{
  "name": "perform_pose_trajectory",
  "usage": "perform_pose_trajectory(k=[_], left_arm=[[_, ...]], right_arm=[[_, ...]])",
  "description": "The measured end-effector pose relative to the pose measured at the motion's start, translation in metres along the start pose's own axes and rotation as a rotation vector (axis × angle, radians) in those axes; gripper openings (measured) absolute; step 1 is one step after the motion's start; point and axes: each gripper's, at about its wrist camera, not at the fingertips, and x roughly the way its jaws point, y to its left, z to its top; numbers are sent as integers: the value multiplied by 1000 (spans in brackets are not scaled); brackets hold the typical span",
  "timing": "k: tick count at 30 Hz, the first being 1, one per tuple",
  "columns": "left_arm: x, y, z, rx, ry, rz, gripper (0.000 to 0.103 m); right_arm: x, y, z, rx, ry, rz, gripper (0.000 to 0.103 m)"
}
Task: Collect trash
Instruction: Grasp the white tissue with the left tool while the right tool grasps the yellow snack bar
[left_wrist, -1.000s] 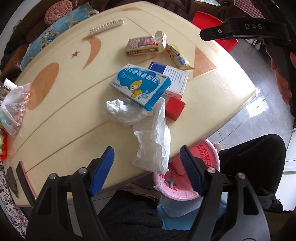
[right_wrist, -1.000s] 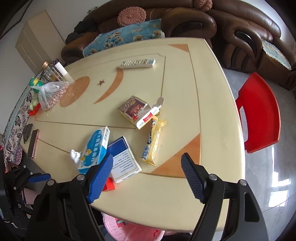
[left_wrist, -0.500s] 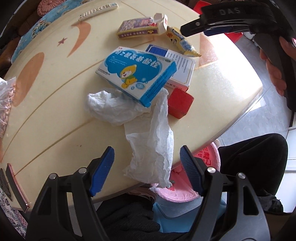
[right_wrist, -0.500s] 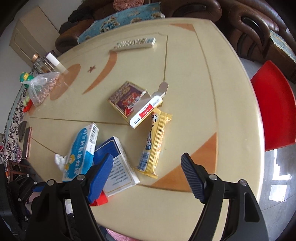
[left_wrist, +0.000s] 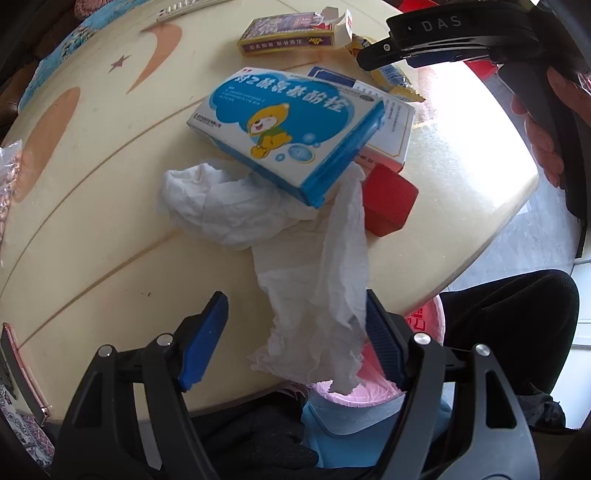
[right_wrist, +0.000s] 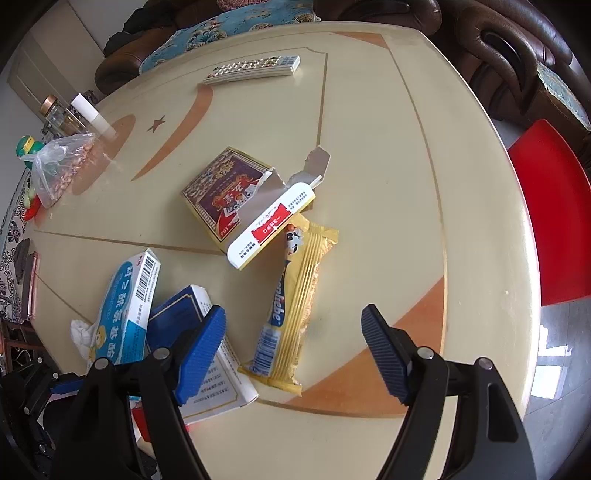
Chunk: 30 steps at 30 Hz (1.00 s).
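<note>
Here we have our left gripper (left_wrist: 295, 332) pointing down over the near edge of the table (left_wrist: 92, 229), its jaws spread wide with nothing pinched. The crumpled tissue (left_wrist: 288, 251) lies between them at its lower end, where it droops over the table edge above a pink bin (left_wrist: 424, 321); its upper end is tucked under the blue medicine box (left_wrist: 288, 129). We judge the tissue to be very light, soft and easily torn, so we would close on the bunched hanging part, not on a thin single layer, and expect the box to drag a little as the tissue slides free.

Our right gripper (right_wrist: 295, 339) is likewise spread wide and empty, hovering over the yellow snack wrapper (right_wrist: 299, 302), which lies flat on the table just beside the torn-open carton (right_wrist: 236, 199) and near a white-and-blue box (right_wrist: 207, 365). The wrapper looks thin, crinkly and slippery; we would pinch it across its narrow width near the middle, since a flat film gives little to catch from above.
</note>
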Motion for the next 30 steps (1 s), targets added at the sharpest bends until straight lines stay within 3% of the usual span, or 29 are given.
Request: perform_pose_trajectory(k=[9,12,14,17,21,24,30], left_arm=[[6,2,-3,-17,8,-11,72],[6,9,2,-27,7,-20,72],[6,13,3,-41,5,-14,68],[5,18,3,-65,-1,7,56],[3,30,4,-95,-2,13,40],[1,37,1,-119,1,-4,24],[-7,37,-2,-104,-23,-4,16]], right_arm=[[11,3,0,-5,15,-17,74],[12,5,-1,-17,5,-41,69],[12,8,-1,-41,-8,-67,62],[12,12,-2,-74,-20,-107,44],[10,15,-3,-83,-18,-89,28],[11,17,-3,-91,-11,-81,24],[7,13,-3,-54,-2,-29,21]])
